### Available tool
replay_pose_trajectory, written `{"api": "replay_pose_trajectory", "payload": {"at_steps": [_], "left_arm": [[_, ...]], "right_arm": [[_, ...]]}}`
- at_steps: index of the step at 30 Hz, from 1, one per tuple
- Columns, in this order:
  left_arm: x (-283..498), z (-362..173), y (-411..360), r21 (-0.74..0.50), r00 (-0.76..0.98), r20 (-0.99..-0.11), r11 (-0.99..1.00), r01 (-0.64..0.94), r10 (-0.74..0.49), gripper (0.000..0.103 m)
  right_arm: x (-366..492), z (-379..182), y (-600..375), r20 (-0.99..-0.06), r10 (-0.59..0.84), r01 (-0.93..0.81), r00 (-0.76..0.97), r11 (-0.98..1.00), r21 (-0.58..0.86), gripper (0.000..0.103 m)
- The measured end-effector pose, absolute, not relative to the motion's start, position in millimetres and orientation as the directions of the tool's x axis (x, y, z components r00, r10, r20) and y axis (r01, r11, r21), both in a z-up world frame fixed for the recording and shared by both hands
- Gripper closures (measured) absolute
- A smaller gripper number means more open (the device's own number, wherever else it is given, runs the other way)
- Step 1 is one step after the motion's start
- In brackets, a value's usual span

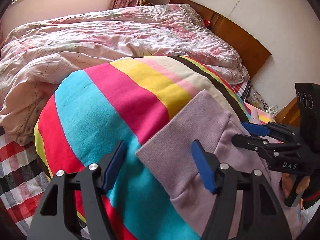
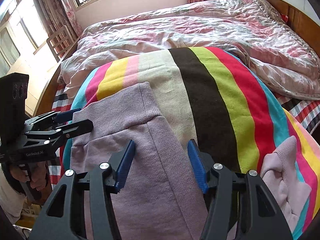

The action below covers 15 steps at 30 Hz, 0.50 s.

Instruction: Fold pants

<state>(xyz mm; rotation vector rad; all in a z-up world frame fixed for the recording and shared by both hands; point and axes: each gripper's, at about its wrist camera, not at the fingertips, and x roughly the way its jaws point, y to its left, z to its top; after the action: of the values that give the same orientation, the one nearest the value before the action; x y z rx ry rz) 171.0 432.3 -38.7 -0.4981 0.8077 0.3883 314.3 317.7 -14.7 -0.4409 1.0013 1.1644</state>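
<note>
Right tool: jaws spread wide, gripping nothing, poised over the near part of the lilac pants. Left tool: jaws likewise wide, empty, straddling the left edge of the ribbed waistband. The pants lie on the striped blanket, waistband at the far end; a bunched cuffed leg lies near right. Beyond the waistband the blanket is open. Farther off, a rumpled pink quilt covers the bed up to the wooden headboard.
</note>
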Motion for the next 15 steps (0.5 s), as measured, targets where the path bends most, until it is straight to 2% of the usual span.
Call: {"api": "replay_pose_trajectory", "payload": {"at_steps": [1,2,3,5,8,11,12,13,14,15], "left_arm": [[171.1,-38.1,430.1,-0.251,0.633,-0.759,0.826,-0.505,0.156,0.058],[170.7,-35.7,430.8,-0.246,0.641,-0.750,0.831,-0.499,0.164,0.080],[169.1,-30.6,430.6,-0.245,0.649,-0.742,0.832,-0.498,0.170,0.092],[164.8,-17.0,429.6,-0.269,0.684,-0.711,0.834,-0.483,0.167,0.094],[167.6,-0.2,425.0,-0.209,0.689,-0.686,0.843,-0.496,0.236,0.098],[184.4,-18.6,430.6,-0.184,0.621,-0.751,0.832,-0.523,0.224,0.097],[188.3,-27.8,433.8,-0.161,0.594,-0.768,0.826,-0.540,0.239,0.092],[187.5,-32.0,433.3,-0.153,0.593,-0.767,0.828,-0.540,0.245,0.090],[184.2,-31.2,431.3,-0.144,0.598,-0.758,0.827,-0.544,0.262,0.084],[179.2,-26.8,428.4,-0.128,0.597,-0.748,0.820,-0.558,0.290,0.059]], "right_arm": [[311.4,-12.5,314.1,-0.823,0.565,-0.909,0.054,0.369,0.194,0.074],[309.8,-9.0,311.5,-0.818,0.569,-0.909,0.084,0.381,0.171,0.088],[309.3,-4.1,309.3,-0.813,0.574,-0.908,0.102,0.387,0.160,0.092],[307.7,7.1,307.3,-0.797,0.585,-0.907,0.150,0.402,0.124,0.092],[311.8,11.1,310.8,-0.791,0.581,-0.892,0.190,0.438,0.107,0.093],[319.2,-9.3,316.9,-0.831,0.533,-0.871,0.156,0.472,0.139,0.090],[320.3,-9.3,313.2,-0.829,0.537,-0.861,0.155,0.485,0.153,0.085],[322.2,-6.0,306.9,-0.825,0.547,-0.850,0.146,0.496,0.179,0.080],[324.7,0.2,296.4,-0.819,0.560,-0.838,0.129,0.503,0.213,0.057],[326.6,10.3,281.0,-0.799,0.588,-0.825,0.125,0.509,0.246,0.037]]}}
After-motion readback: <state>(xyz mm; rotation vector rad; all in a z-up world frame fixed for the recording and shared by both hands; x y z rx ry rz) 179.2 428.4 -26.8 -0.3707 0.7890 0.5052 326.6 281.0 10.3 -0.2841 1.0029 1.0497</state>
